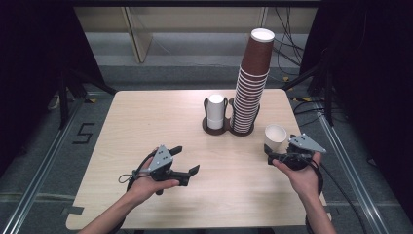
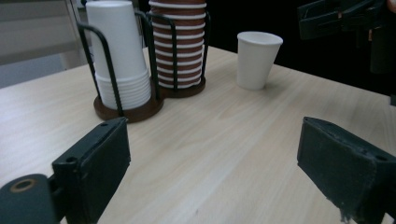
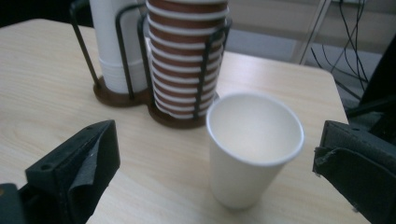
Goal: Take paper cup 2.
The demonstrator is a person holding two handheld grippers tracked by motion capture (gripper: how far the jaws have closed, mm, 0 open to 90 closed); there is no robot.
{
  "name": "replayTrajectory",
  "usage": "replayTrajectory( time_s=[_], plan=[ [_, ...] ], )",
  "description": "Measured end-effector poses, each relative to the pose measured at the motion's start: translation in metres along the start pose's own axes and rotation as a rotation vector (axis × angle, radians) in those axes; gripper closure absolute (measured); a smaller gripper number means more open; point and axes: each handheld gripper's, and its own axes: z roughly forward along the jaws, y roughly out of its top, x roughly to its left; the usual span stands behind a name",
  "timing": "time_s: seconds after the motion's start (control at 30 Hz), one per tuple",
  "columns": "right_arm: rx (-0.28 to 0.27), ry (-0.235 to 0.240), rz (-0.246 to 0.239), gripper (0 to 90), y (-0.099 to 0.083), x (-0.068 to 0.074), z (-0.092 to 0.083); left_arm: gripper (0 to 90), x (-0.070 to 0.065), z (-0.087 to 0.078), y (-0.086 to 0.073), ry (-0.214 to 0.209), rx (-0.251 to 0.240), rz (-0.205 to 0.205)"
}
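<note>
Right gripper [image 1: 275, 155] is sitting at about 4 o'clock on the table [image 1: 146, 122], jaws spread wide and nothing pinched in them. The single white paper cup [image 1: 275, 138] stands upright just past it, mouth up, on the bare wood. In the right gripper view that cup [image 3: 252, 149] sits between the two jaws but neither pad is touching it, clear gaps on both sides.

Left gripper [image 1: 187, 163] is down around 7 o'clock, jaws apart too, empty, pointing toward the middle of the table.

Toward 12 o'clock there's a dark double cup holder [image 1: 229, 127]: the left ring has a short stack of white cups [image 1: 215, 111], the right ring a tall stack of brown cups [image 1: 251, 83] that leans a bit to the right. The loose cup is just at 4 o'clock from that holder, not touching it.
</note>
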Motion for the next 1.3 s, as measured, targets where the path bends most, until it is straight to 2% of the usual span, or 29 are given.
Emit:
replayTrajectory(
  time_s=[0.03, 0.1, 0.13, 0.17, 0.2, 0.27, 0.3, 0.37, 0.4, 0.43, 0.47, 0.5, 0.53, 0.63, 0.8, 0.97, 1.0, 1.03, 1.07, 1.2, 1.3],
  plan=[
    [-0.015, 0.003, -0.017, 0.5, 0.003, 0.0, 0.0, 9.1, -0.002, 0.007, 0.007, -0.008, -0.009, 0.018],
    [-0.046, 0.01, -0.008, 0.5, 0.013, 0.004, -0.001, 8.6, -0.003, 0.016, 0.015, -0.015, -0.03, 0.036],
    [-0.037, 0.009, -0.009, 0.5, 0.015, 0.004, -0.002, 8.3, -0.003, 0.023, 0.023, -0.015, -0.041, 0.057],
    [-0.054, 0.023, -0.038, 0.5, 0.021, 0.004, -0.001, 7.8, -0.004, 0.031, 0.031, -0.012, -0.057, 0.074],
    [-0.074, 0.027, -0.023, 0.5, 0.027, 0.006, -0.001, 7.4, -0.004, 0.036, 0.036, -0.011, -0.064, 0.088],
    [-0.098, 0.027, -0.031, 0.5, 0.037, 0.007, -0.002, 6.6, -0.005, 0.047, 0.048, -0.003, -0.087, 0.104],
    [-0.106, 0.036, -0.011, 0.5, 0.042, 0.008, -0.002, 6.3, -0.004, 0.053, 0.055, -0.004, -0.097, 0.123],
    [-0.126, 0.039, -0.012, 0.5, 0.057, 0.011, -0.002, 5.3, -0.003, 0.066, 0.071, 0.0, -0.114, 0.167],
    [-0.145, 0.042, -0.029, 0.5, 0.066, 0.01, 0.0, 4.4, -0.003, 0.075, 0.081, 0.006, -0.127, 0.186],
    [-0.157, 0.05, -0.028, 0.5, 0.078, 0.011, 0.001, 3.7, -0.002, 0.082, 0.089, 0.006, -0.135, 0.188],
    [-0.167, 0.054, -0.047, 0.5, 0.087, 0.01, 0.003, 2.5, -0.001, 0.091, 0.098, 0.003, -0.136, 0.191],
    [-0.175, 0.055, -0.02, 0.5, 0.099, 0.011, 0.006, 1.1, 0.0, 0.098, 0.105, 0.003, -0.136, 0.195],
    [-0.185, 0.064, -0.03, 0.5, 0.109, 0.009, 0.01, 0.3, 0.001, 0.103, 0.11, 0.004, -0.136, 0.201],
    [-0.21, 0.071, -0.034, 0.5, 0.133, 0.006, 0.018, 0.0, 0.006, 0.121, 0.13, 0.029, -0.142, 0.223],
    [-0.234, 0.078, -0.013, 0.5, 0.167, 0.002, 0.031, 0.0, 0.015, 0.147, 0.155, 0.032, -0.144, 0.227],
    [-0.231, 0.1, 0.0, 0.5, 0.187, -0.001, 0.045, 0.0, 0.028, 0.173, 0.177, 0.024, -0.133, 0.182],
    [-0.22, 0.104, 0.016, 0.5, 0.191, -0.002, 0.049, 0.0, 0.03, 0.176, 0.179, 0.025, -0.134, 0.172],
    [-0.214, 0.103, 0.02, 0.5, 0.194, -0.002, 0.051, 0.0, 0.032, 0.181, 0.184, 0.011, -0.139, 0.15],
    [-0.207, 0.11, 0.013, 0.5, 0.199, -0.004, 0.057, 0.0, 0.033, 0.183, 0.186, 0.007, -0.141, 0.142],
    [-0.205, 0.122, 0.033, 0.6, 0.211, -0.004, 0.065, 0.8, 0.032, 0.193, 0.195, -0.011, -0.144, 0.142],
    [-0.204, 0.133, 0.016, 0.6, 0.22, -0.003, 0.069, 1.4, 0.03, 0.199, 0.199, -0.023, -0.152, 0.13]
  ],
)
